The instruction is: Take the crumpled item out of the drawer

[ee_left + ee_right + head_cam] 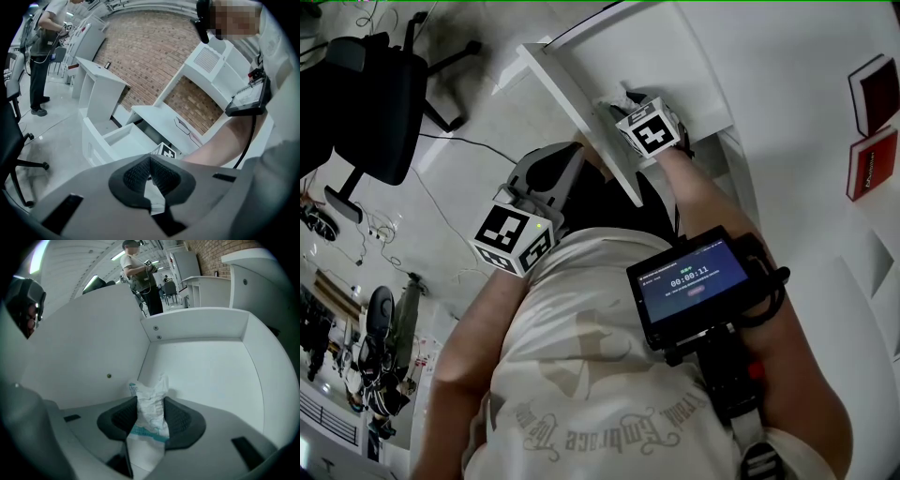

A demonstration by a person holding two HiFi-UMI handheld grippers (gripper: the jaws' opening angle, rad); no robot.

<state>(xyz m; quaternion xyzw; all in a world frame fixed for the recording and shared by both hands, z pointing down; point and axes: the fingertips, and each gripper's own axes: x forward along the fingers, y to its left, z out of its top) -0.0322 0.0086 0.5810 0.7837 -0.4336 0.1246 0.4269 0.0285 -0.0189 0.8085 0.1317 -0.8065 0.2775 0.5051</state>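
A crumpled white packet (150, 411) with teal print stands between the dark pads of my right gripper (151, 404), which press on both its sides. That gripper is inside the open white drawer (201, 329), close to its left wall and floor. From the head view the right gripper (652, 131) reaches into the drawer (572, 98) and its jaws are hidden. In the left gripper view the drawer (119, 138) is seen pulled out, with the right gripper's marker cube (165, 151) in it. My left gripper (534, 192) hangs back near my body, its pads (161, 176) meeting with nothing between them.
A black office chair (366, 103) stands on the floor to the left. Red books (872, 159) lie on a white shelf at right. A screen device (694, 286) is strapped to my right forearm. Another person (44, 51) stands beyond a white cabinet (101, 89).
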